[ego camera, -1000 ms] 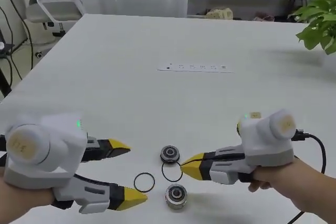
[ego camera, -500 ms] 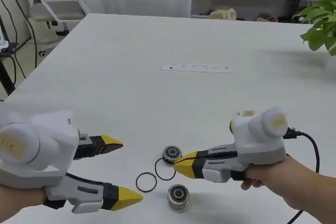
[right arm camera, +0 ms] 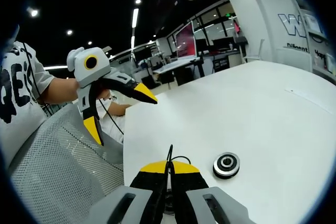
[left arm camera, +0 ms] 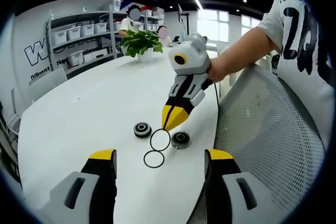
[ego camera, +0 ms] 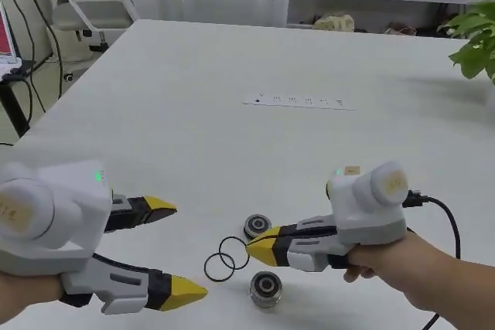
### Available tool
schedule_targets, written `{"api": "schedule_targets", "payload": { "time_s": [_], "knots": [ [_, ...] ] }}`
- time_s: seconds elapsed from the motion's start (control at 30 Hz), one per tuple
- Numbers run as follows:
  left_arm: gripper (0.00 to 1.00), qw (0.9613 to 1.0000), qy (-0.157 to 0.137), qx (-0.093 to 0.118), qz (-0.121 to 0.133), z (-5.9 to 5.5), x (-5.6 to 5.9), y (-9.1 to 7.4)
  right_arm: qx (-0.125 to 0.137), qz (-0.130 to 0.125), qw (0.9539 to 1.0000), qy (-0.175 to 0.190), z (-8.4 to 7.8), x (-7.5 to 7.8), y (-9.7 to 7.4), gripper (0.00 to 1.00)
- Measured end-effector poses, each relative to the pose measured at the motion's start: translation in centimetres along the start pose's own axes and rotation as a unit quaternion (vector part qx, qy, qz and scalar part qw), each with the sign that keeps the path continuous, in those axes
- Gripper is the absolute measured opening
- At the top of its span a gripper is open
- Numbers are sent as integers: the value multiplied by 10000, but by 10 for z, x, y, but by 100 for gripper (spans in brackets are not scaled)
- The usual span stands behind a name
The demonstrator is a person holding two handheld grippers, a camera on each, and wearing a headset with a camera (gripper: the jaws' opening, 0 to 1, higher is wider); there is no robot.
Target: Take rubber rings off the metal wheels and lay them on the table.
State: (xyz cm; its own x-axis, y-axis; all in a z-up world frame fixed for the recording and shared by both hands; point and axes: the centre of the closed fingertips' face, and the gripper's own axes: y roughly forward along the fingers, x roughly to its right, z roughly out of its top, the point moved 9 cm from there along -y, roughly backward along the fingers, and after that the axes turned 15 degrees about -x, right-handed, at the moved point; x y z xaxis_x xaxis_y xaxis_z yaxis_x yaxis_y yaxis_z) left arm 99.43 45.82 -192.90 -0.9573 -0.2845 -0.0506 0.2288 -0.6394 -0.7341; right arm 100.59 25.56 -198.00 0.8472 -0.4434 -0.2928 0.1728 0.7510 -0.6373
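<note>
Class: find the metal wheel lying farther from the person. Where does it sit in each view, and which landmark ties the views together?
Head view: the far wheel, bottom centre, just beyond the right gripper tips.
Left gripper view: far wheel, left of centre, left of that gripper's yellow tips.
Right gripper view: far wheel, lower right, right of the shut jaws.
Shared landmark: the rubber ring pinched by the right gripper.

The table point(ego camera: 193, 98) is finished in smooth, matt white, and the near metal wheel point(ego camera: 265, 286) and far metal wheel point(ego camera: 257, 226) are seen with bright polished rims around dark centres. The loose rubber ring point(ego camera: 219, 267) and the pinched rubber ring point(ego camera: 233, 250) are rendered thin, black and dull, while the right gripper point(ego camera: 251, 247) and left gripper point(ego camera: 189, 250) are cased in smooth white and grey plastic with yellow tips.
</note>
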Motion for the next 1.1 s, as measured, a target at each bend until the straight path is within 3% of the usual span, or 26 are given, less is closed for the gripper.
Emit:
{"api": "schedule_targets", "payload": {
  "time_s": [0.7,1.1],
  "knots": [
    [67,9999,-111,-9,64,-6,-1,-6,-235,174,9996,-54,0,-3,30,0],
    [67,9999,-129,-25,81,-7,-3,-7,-305,149,9994,-37,-1,1,37,0]
  ]
}}
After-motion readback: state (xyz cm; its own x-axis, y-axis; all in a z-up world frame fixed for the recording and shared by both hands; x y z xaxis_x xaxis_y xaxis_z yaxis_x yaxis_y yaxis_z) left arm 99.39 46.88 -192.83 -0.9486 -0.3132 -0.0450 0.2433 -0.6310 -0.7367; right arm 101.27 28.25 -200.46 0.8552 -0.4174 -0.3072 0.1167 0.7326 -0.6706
